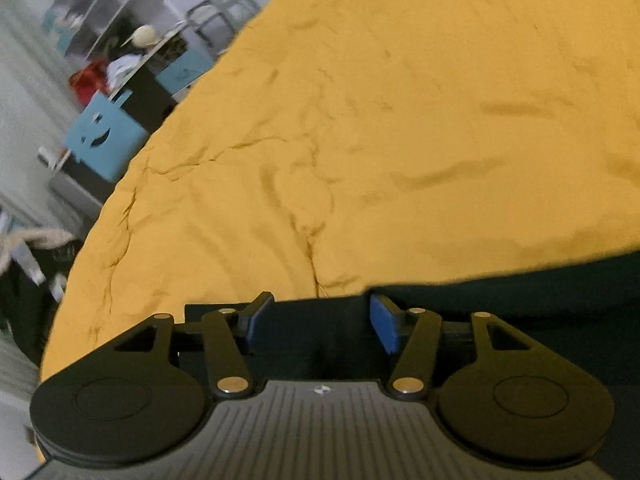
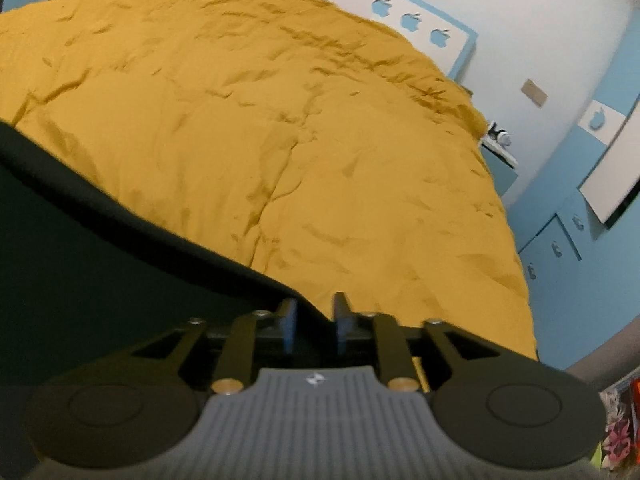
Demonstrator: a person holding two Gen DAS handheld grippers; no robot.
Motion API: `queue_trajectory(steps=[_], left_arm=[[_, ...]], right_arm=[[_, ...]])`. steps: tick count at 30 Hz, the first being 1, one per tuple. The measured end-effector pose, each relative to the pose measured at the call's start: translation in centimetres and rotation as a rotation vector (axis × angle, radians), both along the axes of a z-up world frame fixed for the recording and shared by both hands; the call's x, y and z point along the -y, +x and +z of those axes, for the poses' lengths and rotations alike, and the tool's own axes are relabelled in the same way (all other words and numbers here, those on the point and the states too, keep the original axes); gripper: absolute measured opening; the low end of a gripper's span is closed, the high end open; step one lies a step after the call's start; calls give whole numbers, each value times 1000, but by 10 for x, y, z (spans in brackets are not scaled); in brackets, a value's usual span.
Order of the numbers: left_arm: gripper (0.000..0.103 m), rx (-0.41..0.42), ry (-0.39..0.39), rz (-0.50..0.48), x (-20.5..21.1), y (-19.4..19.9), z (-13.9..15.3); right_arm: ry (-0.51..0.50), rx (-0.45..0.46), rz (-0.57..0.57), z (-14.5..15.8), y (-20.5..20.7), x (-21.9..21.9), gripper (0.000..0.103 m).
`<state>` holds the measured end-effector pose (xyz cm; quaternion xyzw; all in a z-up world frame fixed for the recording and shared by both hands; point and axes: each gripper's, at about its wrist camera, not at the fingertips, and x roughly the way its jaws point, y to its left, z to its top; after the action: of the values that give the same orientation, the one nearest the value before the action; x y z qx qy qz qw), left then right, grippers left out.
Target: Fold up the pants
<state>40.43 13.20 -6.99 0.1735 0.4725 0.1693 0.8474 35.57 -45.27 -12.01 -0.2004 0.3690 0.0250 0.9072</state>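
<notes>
The pants (image 1: 520,292) are dark, almost black cloth lying on a mustard-yellow bed cover (image 1: 360,120). In the left wrist view they fill the lower right and run under my left gripper (image 1: 320,316), whose blue-padded jaws stand wide apart over the cloth's edge. In the right wrist view the pants (image 2: 100,248) fill the lower left, and their edge runs into my right gripper (image 2: 314,320), whose jaws stand close together on that edge.
The bed cover (image 2: 280,140) fills most of both views. Left of the bed are shelves and a blue box with a smiley face (image 1: 102,136). Right of the bed are a blue-and-white headboard (image 2: 420,24), a wall and blue cabinets (image 2: 552,240).
</notes>
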Motion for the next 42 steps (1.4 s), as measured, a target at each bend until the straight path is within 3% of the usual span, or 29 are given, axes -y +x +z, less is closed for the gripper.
queue_trajectory(steps=[1, 3, 6, 9, 11, 14, 22, 27, 31, 36, 42], left_arm=[[65, 23, -22, 14, -1, -2, 8], [63, 59, -78, 18, 0, -8, 22], [42, 51, -215, -88, 18, -22, 37], [31, 42, -346, -229, 52, -43, 35], [23, 23, -398, -308, 78, -53, 22], [22, 16, -397, -353, 114, -56, -5], [22, 58, -467, -218, 129, -13, -49], [22, 95, -471, -219, 126, -11, -49], [22, 116, -495, -237, 124, -35, -37], [22, 132, -639, -272, 127, -98, -7], [23, 87, -926, -316, 158, -168, 6]], right_arm=[[-6, 15, -18, 4, -1, 0, 51], [-21, 43, -52, 11, -4, 0, 53], [24, 56, -71, 25, -10, 4, 52], [115, 55, -83, 40, -25, 7, 46], [215, 34, -74, 45, -36, 6, 28], [335, -33, -50, 40, -44, -4, 15], [392, -160, 73, 2, -9, -75, 13], [406, -145, 46, -11, 22, -90, 12], [428, -115, 8, -1, 19, -78, 14], [478, -65, -76, 24, -42, -45, 20], [492, 22, -240, 44, -140, -2, 36]])
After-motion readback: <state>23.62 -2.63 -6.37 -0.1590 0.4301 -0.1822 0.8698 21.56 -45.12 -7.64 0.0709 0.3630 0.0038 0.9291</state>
